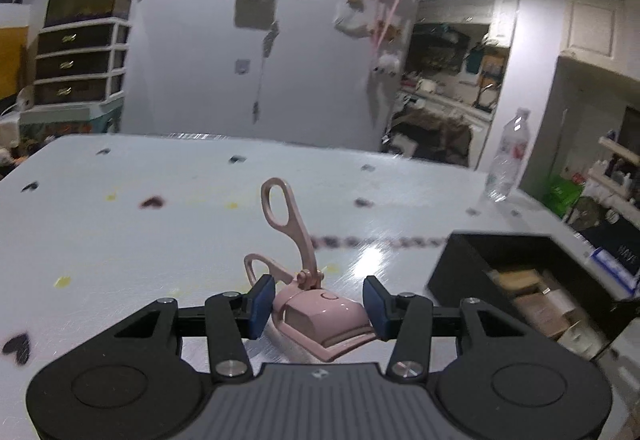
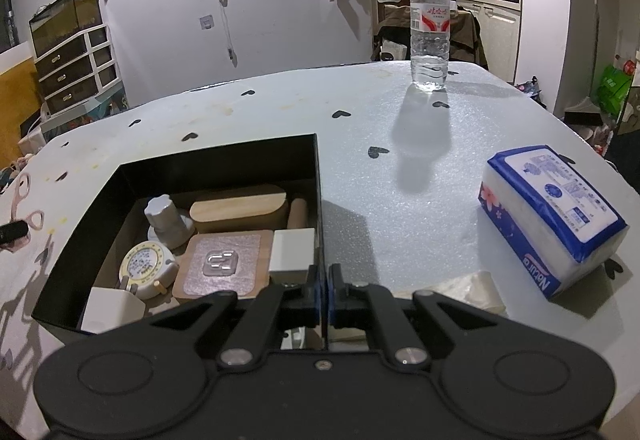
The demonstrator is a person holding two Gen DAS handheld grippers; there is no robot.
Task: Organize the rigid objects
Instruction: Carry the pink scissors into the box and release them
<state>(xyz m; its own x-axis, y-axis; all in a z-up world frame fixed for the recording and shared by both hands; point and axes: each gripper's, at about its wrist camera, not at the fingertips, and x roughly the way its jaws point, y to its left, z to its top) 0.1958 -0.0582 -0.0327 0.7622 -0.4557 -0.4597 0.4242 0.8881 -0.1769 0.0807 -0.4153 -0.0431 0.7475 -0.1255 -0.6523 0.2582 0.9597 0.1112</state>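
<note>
In the left wrist view a pink eyelash curler (image 1: 308, 296) stands between the blue pads of my left gripper (image 1: 318, 306), handles pointing up. The pads are apart and I cannot tell whether they touch it. The black box (image 1: 472, 260) lies to its right. In the right wrist view my right gripper (image 2: 323, 288) is shut on the right wall of the black box (image 2: 318, 200). The box holds a wooden block (image 2: 240, 208), a grey knob (image 2: 166, 220), a round dial (image 2: 144, 268), a pink pad (image 2: 224, 264) and white blocks (image 2: 292, 252). The curler's handles also show in this view (image 2: 24, 200), at the far left.
A water bottle (image 2: 430, 28) stands at the table's far side. A blue tissue pack (image 2: 548, 216) lies at the right. The white table (image 2: 360, 112) has black heart marks. A drawer unit (image 2: 74, 68) stands by the wall on the left.
</note>
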